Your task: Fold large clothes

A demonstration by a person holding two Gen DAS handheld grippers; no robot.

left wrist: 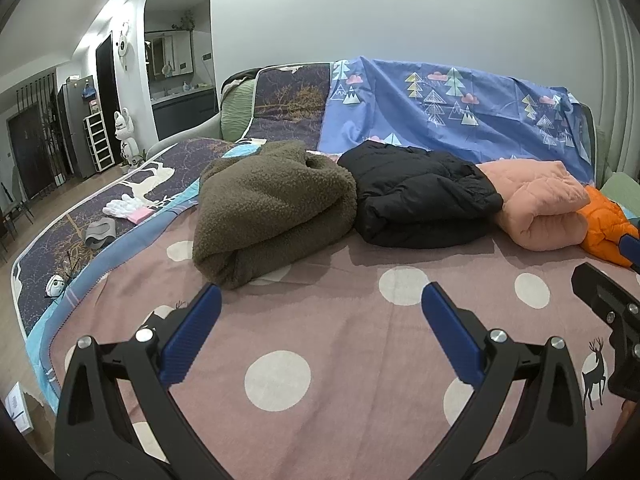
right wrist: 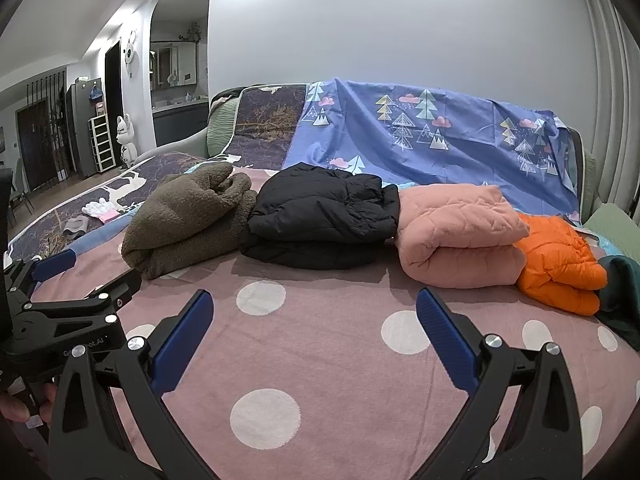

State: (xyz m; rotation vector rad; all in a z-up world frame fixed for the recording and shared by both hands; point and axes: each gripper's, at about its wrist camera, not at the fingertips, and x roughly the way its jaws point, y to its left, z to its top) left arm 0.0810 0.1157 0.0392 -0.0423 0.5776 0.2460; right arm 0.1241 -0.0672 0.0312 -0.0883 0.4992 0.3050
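Both the left tool (left wrist: 320, 300) and right tool (right wrist: 314, 308) gape empty above the bed (right wrist: 340, 360), 4 folded coats (right wrist: 324, 216) at 12 o'clock.

Olive-brown fleece jacket (right wrist: 192, 216), black puffer jacket (right wrist: 324, 216), salmon-pink quilted coat (right wrist: 460, 236), orange puffer jacket (right wrist: 560, 264). Mauve bedspread (right wrist: 328, 360) with white polka dots. Blue sheet (right wrist: 420, 136) printed with trees and pink clouds.

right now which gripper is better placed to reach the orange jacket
Right. The orange jacket lies at the row's right end, well inside the right gripper view, its jaws open; the left gripper faces the brown fleece.
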